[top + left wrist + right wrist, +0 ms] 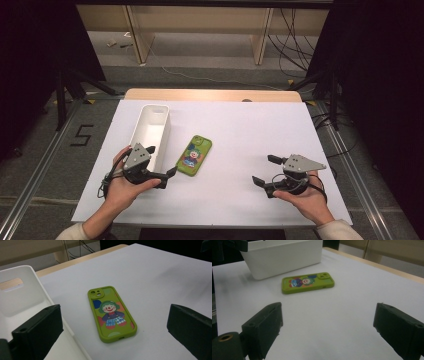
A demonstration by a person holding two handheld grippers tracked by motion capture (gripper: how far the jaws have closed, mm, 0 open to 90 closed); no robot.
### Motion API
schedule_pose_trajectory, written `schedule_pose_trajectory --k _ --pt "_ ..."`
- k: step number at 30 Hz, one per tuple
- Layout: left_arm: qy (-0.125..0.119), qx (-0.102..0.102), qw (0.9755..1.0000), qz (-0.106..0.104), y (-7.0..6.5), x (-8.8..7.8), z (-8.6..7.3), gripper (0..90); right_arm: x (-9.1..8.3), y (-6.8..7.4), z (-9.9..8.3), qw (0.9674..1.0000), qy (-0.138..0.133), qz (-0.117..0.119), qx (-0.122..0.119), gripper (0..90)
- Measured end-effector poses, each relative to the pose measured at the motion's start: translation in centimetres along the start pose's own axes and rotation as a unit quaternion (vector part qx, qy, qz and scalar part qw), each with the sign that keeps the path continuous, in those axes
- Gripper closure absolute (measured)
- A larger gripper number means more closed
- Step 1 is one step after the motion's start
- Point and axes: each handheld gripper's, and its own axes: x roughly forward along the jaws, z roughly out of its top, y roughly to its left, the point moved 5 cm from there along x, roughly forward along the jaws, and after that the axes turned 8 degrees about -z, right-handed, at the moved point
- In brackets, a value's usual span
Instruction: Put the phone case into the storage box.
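Up close, green phone case (111, 315) with clown print.

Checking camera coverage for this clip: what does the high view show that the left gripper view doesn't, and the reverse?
High view alone: both hands, the right hand-held gripper with open jaws, the floor and table legs beyond. Left gripper view alone: the clown picture on the phone case in close detail and the cut-out handle slot in the bin's end wall. Both share the green phone lying flat beside the white bin on the white table.
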Motion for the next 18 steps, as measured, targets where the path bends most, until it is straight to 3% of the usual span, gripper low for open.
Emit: schedule_pose_trajectory --k 10,18 --pt "0.007 -0.002 1.0000 0.003 -0.16 0.14 0.08 0.0 0.03 -0.06 0.02 1.0000 -0.001 -0.001 0.003 9.9" --pt "0.024 0.002 0.9997 -0.009 -0.95 0.76 0.66 0.0 -0.10 -0.29 0.14 1.0000 -0.003 -0.006 0.002 9.8"
